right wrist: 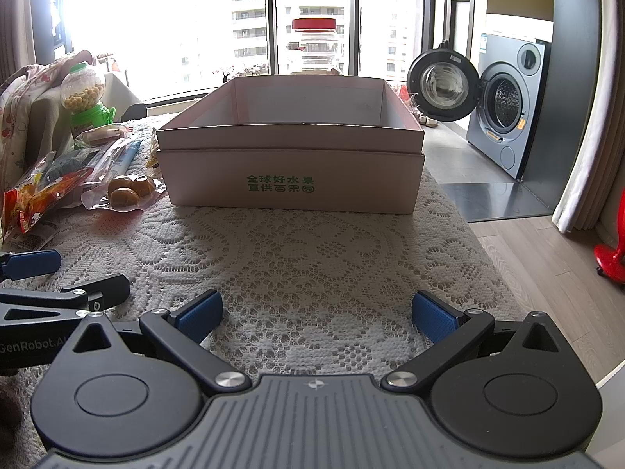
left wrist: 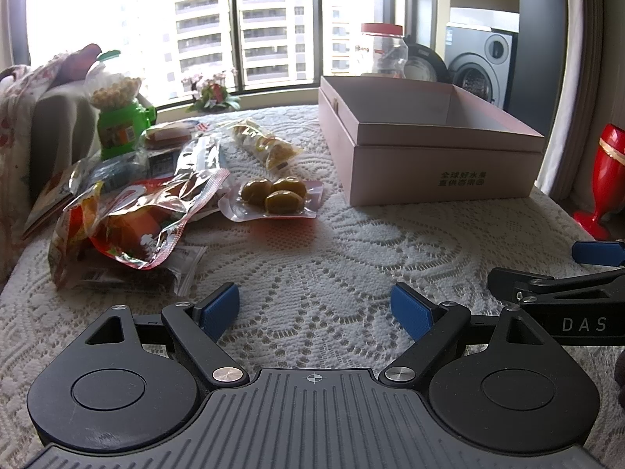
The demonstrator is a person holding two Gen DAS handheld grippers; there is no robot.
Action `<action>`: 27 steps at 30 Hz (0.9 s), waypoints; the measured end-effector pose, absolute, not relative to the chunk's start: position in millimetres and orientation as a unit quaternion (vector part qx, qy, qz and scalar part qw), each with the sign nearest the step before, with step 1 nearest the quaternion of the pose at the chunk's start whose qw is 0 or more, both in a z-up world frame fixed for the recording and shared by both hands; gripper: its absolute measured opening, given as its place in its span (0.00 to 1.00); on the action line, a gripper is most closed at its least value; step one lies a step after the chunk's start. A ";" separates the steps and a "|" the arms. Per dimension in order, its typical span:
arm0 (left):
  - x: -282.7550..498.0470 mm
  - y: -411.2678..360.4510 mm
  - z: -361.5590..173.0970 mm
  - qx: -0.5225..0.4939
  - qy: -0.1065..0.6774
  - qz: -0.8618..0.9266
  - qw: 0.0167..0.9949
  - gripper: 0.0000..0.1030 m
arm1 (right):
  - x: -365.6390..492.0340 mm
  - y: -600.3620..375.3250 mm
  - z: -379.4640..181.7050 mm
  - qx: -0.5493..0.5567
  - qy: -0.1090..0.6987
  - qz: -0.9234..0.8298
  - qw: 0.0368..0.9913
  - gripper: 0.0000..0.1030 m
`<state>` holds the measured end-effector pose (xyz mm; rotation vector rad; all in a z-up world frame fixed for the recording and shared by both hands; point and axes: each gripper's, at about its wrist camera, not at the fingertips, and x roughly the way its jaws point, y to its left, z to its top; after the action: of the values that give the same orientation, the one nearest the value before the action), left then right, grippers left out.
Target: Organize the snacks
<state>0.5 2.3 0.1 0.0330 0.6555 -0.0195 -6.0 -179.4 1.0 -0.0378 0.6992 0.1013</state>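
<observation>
Presently catalogued on a white lace tablecloth (right wrist: 312,258): an open pink cardboard box (right wrist: 291,172), empty, with a heap of foil and clear plastic snack packets (left wrist: 156,203) lying well left of it. Left gripper (left wrist: 315,306) and right gripper (right wrist: 317,312): fingers spread, nothing held, low over bare cloth.

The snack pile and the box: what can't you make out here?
- Lowest packets, left wrist view: covered by the red bags.
- Box floor, both views: near part hidden by its front wall.
- Jar contents, right wrist view: washed out by window glare.
- Red stand, right wrist view: cut off at the edge.
</observation>
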 end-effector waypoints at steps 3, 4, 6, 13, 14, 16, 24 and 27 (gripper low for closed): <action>0.4 1.9 0.1 0.016 0.322 -0.010 0.947 0.89 | -6.0 -179.4 1.0 -0.017 0.342 0.050 0.938 1.00; 0.4 1.8 0.1 0.016 0.322 -0.009 0.947 0.89 | -6.0 -179.4 1.0 -0.017 0.342 0.050 0.938 1.00; 0.4 1.9 0.1 0.017 0.322 -0.009 0.947 0.89 | -6.0 -179.4 1.0 -0.017 0.342 0.050 0.938 1.00; 0.5 2.4 0.0 0.017 0.322 -0.009 0.947 0.89 | -6.1 -179.7 1.1 -0.017 0.342 0.050 0.938 1.00; 0.4 1.9 0.1 0.017 0.322 -0.009 0.947 0.89 | -6.2 -179.6 1.1 -0.017 0.342 0.050 0.938 1.00; 0.4 1.7 0.1 0.017 0.322 -0.009 0.947 0.89 | -6.2 -179.7 1.2 -0.017 0.342 0.050 0.938 1.00; -1.8 0.3 1.2 0.017 0.322 -0.010 0.947 0.88 | -6.2 -179.6 1.3 -0.017 0.343 0.050 0.938 1.00; -2.1 -0.7 1.5 0.018 0.322 -0.009 0.947 0.88 | -6.3 -179.2 0.8 -0.018 0.343 0.050 0.938 1.00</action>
<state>-2.1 -0.7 1.5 0.0363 0.6549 -0.0182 -6.3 -179.2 0.8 -0.0358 0.6998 0.1016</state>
